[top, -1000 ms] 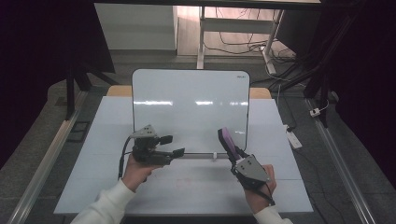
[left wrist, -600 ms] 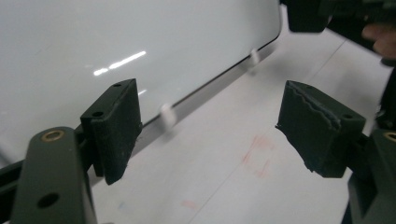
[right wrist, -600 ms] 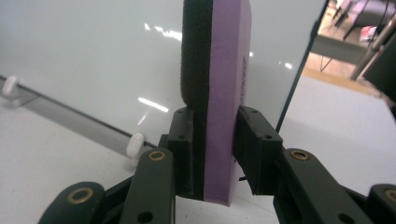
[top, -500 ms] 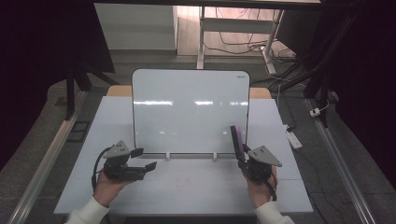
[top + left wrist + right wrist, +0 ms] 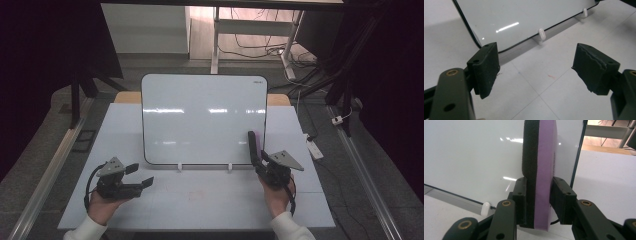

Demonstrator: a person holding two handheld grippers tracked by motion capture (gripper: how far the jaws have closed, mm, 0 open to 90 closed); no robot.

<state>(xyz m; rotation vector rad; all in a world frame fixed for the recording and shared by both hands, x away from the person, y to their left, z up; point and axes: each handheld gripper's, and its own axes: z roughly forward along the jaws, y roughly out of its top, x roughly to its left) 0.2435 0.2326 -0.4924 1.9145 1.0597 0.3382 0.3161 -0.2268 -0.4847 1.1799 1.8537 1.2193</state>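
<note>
In the high view a glossy white rectangular whiteboard with a thin black rounded border (image 5: 204, 119) stands upright at the centre of the frame on a pale grey surface (image 5: 200, 200), propped on two small white plastic feet (image 5: 180, 166) along its lower edge. At the lower right of that view the right gripper (image 5: 256, 150) points up the frame, its jaws clenched on a slim whiteboard eraser with a purple foam body and a black felt face (image 5: 253, 145), which stands on end just in front of the board's lower right corner. The right gripper view shows the grip from close by: the eraser (image 5: 539, 170) rises from the middle of the frame between the two black jaws, felt face toward the left jaw and purple body toward the right one, with both jaws against its sides; those jaws have just been easing open a little, yet the eraser sits held between them. Whether the felt touches the board I cannot tell. At the lower left of the high view the left gripper (image 5: 142, 176) lies low over the surface, well apart from the board, its jaws released and spread wide with nothing between them. In the left gripper view the board's lower corner (image 5: 506, 20) fills the upper part of the frame, one white foot (image 5: 541, 34) beneath its edge.
</note>
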